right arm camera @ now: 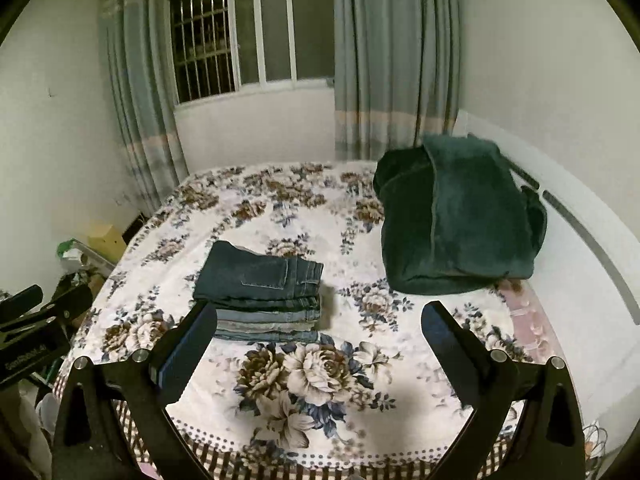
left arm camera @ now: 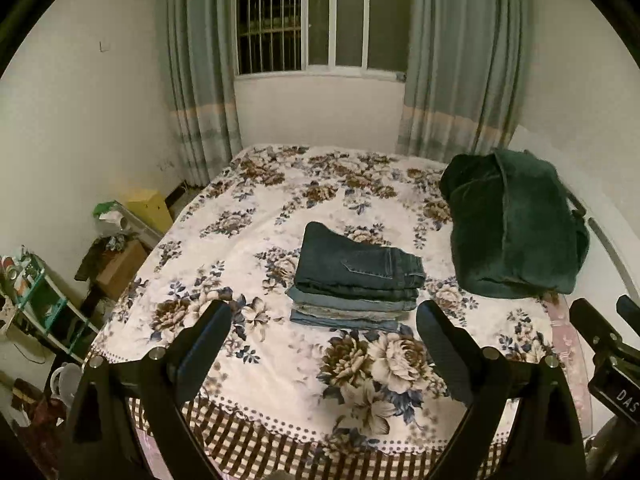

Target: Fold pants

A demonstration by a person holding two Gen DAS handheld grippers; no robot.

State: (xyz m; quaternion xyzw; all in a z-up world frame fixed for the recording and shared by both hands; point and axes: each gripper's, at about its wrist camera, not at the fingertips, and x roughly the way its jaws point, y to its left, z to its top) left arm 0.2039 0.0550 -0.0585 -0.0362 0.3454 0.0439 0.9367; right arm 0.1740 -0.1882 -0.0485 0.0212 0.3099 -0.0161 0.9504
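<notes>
A stack of folded jeans (left arm camera: 356,280) lies in the middle of the flowered bed cover (left arm camera: 248,208), dark denim on top and lighter denim below. It also shows in the right wrist view (right arm camera: 260,288). My left gripper (left arm camera: 324,316) is open and empty, held above the near part of the bed, short of the stack. My right gripper (right arm camera: 320,316) is open and empty, also above the near part of the bed, with the stack just past its left finger. The right gripper's body shows at the right edge of the left wrist view (left arm camera: 608,344).
A dark green folded blanket (left arm camera: 512,224) lies at the bed's right side, also in the right wrist view (right arm camera: 456,220). Boxes and a rack (left arm camera: 44,300) crowd the floor left of the bed. A curtained window (left arm camera: 320,16) is behind. A white headboard (right arm camera: 592,240) runs along the right.
</notes>
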